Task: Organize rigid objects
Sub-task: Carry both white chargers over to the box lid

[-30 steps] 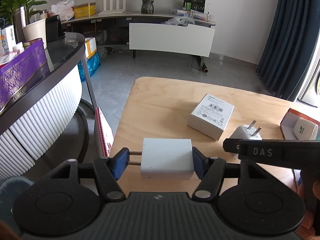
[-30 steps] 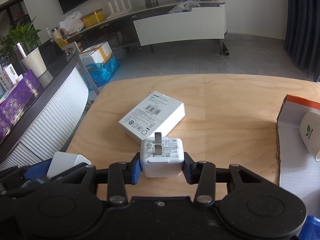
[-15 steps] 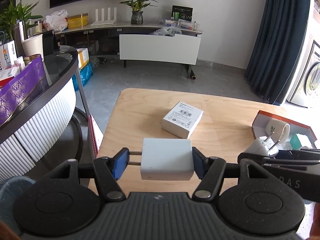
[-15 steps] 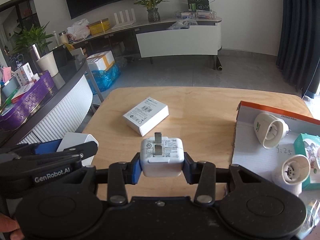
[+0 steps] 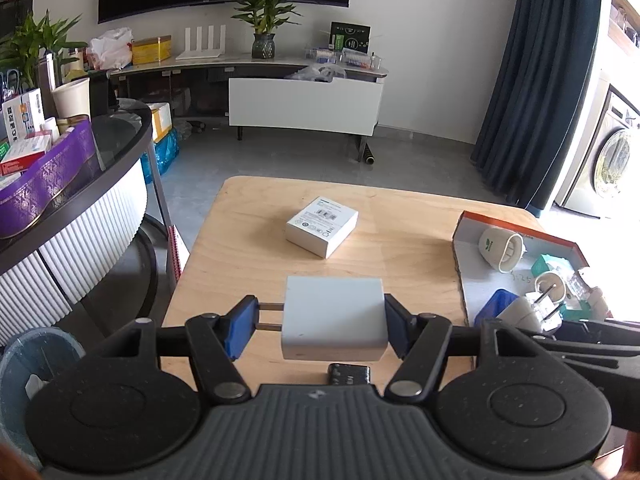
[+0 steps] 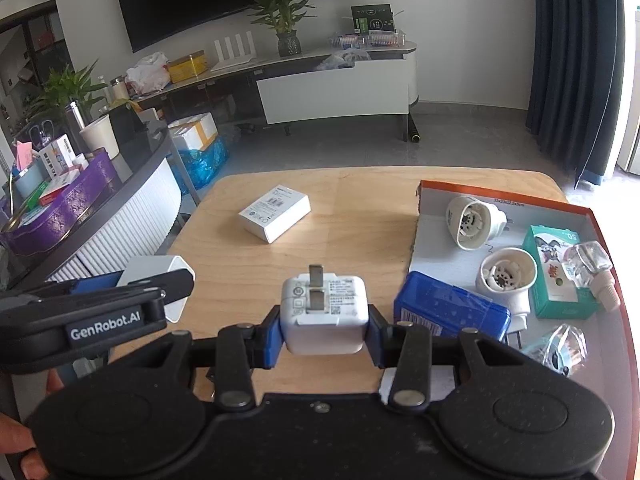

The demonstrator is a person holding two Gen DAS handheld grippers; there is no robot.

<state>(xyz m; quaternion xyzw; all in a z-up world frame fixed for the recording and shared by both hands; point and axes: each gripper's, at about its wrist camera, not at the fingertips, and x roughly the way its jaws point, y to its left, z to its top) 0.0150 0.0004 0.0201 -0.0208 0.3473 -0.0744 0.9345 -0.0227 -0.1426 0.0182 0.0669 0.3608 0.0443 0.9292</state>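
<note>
- Left claw (image 5: 316, 322), frame centre: grips a white charger block (image 5: 334, 322) prong-to-base, clear of the tabletop (image 5: 400, 248).
- Right claw (image 6: 323, 326), centre: clamps a folding-prong charger (image 6: 324, 314) sidewise, presumably bound for the tray (image 6: 436, 232) at right.

Both chargers (image 5: 334, 322) (image 6: 324, 316) are white. The surface (image 5: 400, 240) is pale wood grain. The tray (image 6: 592, 216) has an orange rim; inside, a blue tin (image 6: 452, 306) and a teal carton (image 6: 560, 272).
</note>
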